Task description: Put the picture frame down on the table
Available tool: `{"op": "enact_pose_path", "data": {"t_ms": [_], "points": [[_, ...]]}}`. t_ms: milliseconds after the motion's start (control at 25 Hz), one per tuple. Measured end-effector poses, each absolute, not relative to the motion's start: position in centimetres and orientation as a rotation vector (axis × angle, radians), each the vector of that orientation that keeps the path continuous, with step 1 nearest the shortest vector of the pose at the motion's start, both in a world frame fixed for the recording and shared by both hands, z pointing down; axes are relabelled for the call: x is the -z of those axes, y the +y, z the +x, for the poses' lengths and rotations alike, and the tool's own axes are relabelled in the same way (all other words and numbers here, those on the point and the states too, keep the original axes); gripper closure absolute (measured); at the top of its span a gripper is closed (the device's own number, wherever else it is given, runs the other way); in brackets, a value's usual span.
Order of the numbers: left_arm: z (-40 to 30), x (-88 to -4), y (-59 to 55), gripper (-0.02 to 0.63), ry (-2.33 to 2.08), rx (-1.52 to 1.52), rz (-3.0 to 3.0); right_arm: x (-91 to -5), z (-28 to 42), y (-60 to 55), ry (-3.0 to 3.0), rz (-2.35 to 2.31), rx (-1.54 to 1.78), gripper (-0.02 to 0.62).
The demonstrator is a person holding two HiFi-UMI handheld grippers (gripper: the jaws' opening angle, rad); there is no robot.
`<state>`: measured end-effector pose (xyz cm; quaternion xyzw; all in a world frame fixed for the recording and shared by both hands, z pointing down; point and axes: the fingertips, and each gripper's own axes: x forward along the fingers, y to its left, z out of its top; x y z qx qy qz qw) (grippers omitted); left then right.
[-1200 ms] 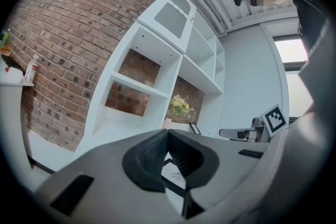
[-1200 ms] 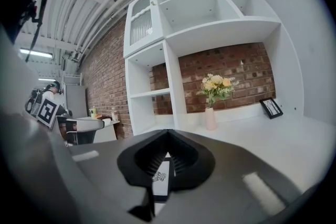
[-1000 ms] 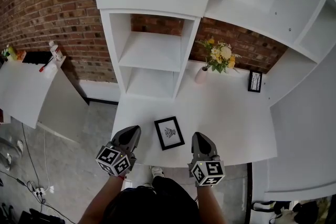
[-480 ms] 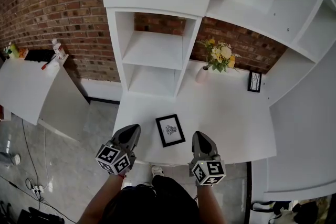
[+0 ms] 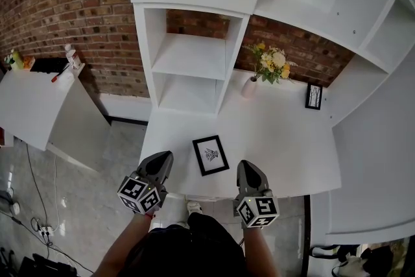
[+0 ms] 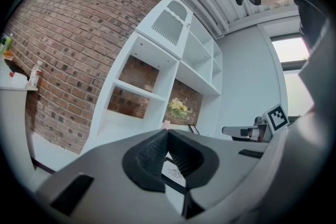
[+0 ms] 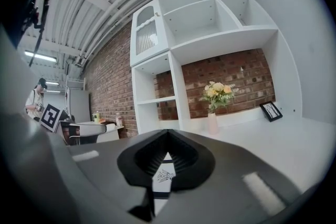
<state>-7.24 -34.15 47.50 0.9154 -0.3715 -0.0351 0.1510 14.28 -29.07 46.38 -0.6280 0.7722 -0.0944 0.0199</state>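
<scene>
Picture frame [image 5: 210, 155] lies flat on the white table [image 5: 285, 139], near its front edge, at our 12 o'clock. Our left gripper [image 5: 163, 160] sits at the frame's 8 o'clock and our right gripper [image 5: 245, 168] at its 4 o'clock. Both are clear of it, fingers pressed together and empty. A flower vase [image 5: 249, 89] stands at the frame's 1 o'clock, a small second frame [image 5: 314, 96] at 2 o'clock.
</scene>
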Motion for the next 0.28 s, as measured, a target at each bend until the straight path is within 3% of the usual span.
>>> {"op": "enact_pose_path", "data": {"t_ms": [280], "points": [[-7.84,-47.49,-33.73,0.615,-1.074,0.102,2.627,-46.14,14.1,-28.24,2.401,-1.948,0.278,0.592]]}}
